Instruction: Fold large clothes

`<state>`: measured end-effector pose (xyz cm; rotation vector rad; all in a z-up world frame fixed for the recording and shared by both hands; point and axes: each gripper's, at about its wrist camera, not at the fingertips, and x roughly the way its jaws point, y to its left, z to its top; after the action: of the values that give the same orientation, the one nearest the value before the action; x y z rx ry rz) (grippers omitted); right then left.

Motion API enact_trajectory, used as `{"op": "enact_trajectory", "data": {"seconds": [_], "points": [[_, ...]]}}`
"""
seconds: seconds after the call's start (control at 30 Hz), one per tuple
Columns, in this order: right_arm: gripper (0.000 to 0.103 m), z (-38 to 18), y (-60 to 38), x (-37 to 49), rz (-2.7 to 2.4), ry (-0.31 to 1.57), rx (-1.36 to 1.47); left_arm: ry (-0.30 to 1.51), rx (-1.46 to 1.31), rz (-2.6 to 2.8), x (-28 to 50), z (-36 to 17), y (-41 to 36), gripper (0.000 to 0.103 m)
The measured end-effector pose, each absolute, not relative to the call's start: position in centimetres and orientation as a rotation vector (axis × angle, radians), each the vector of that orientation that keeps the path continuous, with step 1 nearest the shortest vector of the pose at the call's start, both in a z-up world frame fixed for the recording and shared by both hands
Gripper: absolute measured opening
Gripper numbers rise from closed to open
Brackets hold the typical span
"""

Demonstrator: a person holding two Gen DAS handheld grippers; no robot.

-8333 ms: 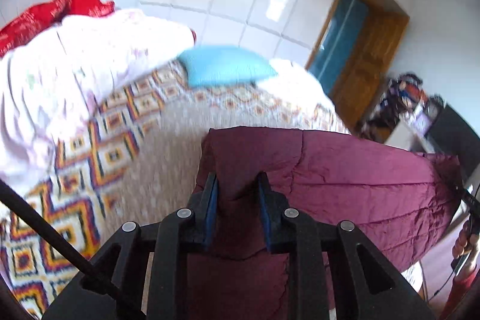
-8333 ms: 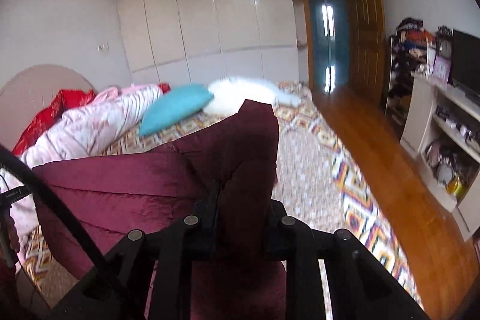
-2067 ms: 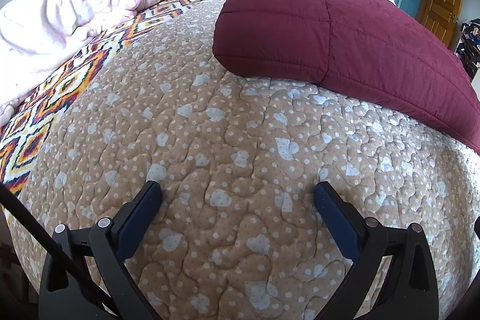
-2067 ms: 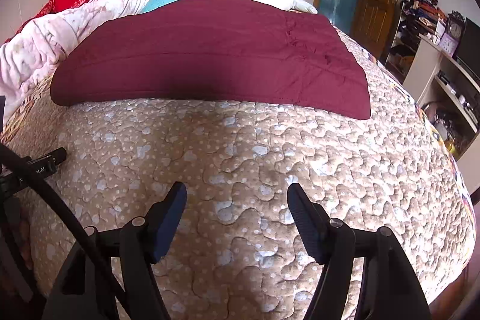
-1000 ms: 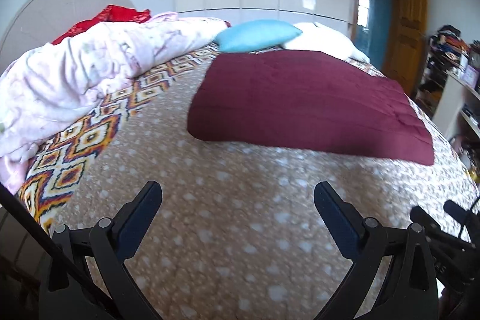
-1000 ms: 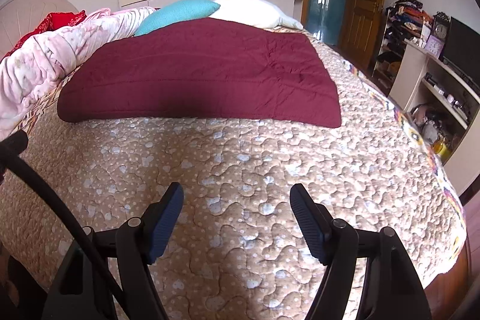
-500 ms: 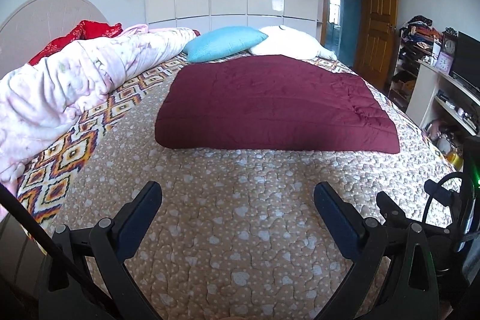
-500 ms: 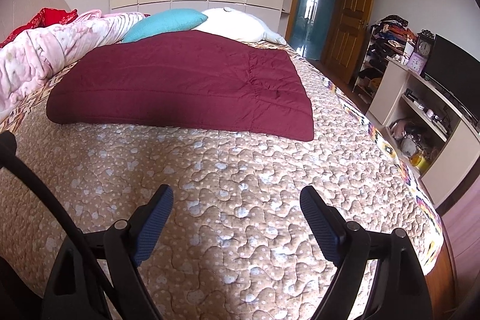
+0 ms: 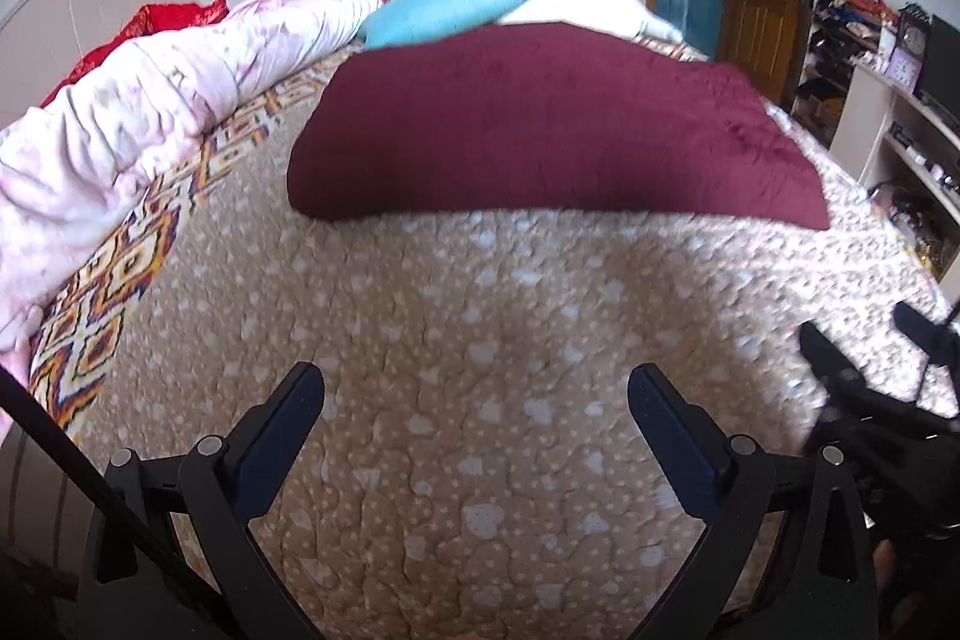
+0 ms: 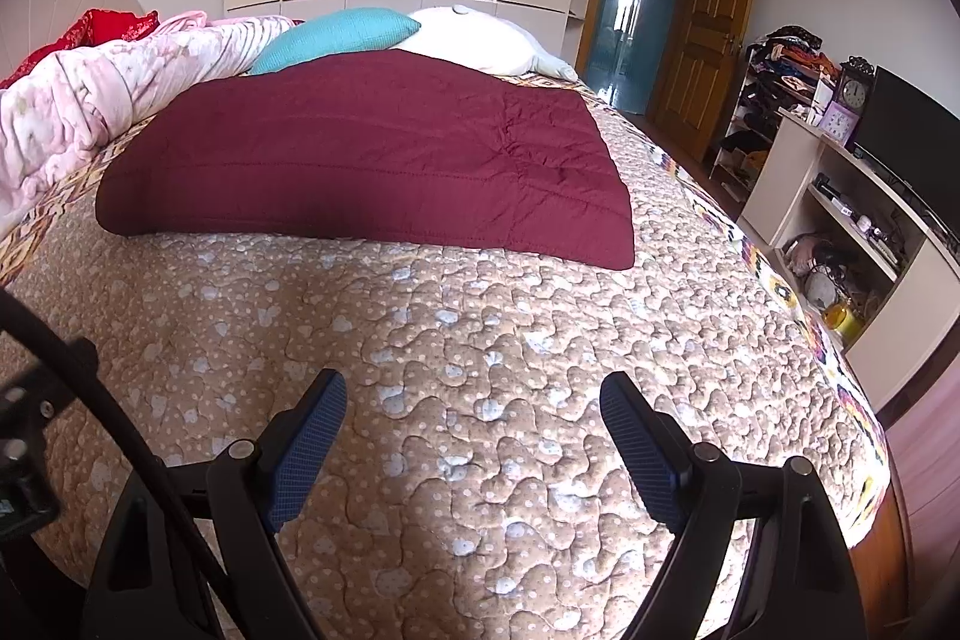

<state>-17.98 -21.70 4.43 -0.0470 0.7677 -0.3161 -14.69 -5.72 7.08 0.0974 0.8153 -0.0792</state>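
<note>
A large maroon quilted garment [image 9: 540, 124] lies folded flat as a wide rectangle across the middle of the bed; it also shows in the right wrist view [image 10: 372, 160]. My left gripper [image 9: 474, 388] is open and empty, hovering over the beige bedspread well in front of the garment's near edge. My right gripper [image 10: 474, 400] is open and empty too, over the same bedspread, short of the garment. The right gripper's black body shows at the right edge of the left wrist view [image 9: 870, 400].
The beige quilted bedspread [image 10: 540, 340] covers the bed. A pink duvet [image 9: 120, 100] is heaped along the left side. A teal pillow [image 10: 336, 34] and a white pillow [image 10: 480, 40] lie behind the garment. A white shelf unit [image 10: 840, 220] with a TV stands right.
Both grippers stay open and away from the garment. The left view has dipped nearer the bedspread and is blurred by motion; the right view has barely shifted.
</note>
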Motion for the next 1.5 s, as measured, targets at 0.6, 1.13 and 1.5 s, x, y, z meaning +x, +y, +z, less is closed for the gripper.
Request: {"op": "enact_trajectory", "data": {"seconds": [0.6, 1.13, 1.5], "points": [[0.089, 3.1, -21.7, -17.5, -0.305, 0.809, -0.026, 0.985, 0.053, -0.018, -11.6, -0.2, -3.2, 0.102], [0.089, 3.2, -21.5, -17.6, -0.307, 0.815, -0.019, 0.867, 0.048, 0.024, -13.4, 3.9, -2.8, 0.102], [0.089, 3.6, -21.4, -17.9, -0.314, 0.803, -0.024, 0.817, 0.074, -0.041, -15.6, 7.5, -4.9, 0.102]]}}
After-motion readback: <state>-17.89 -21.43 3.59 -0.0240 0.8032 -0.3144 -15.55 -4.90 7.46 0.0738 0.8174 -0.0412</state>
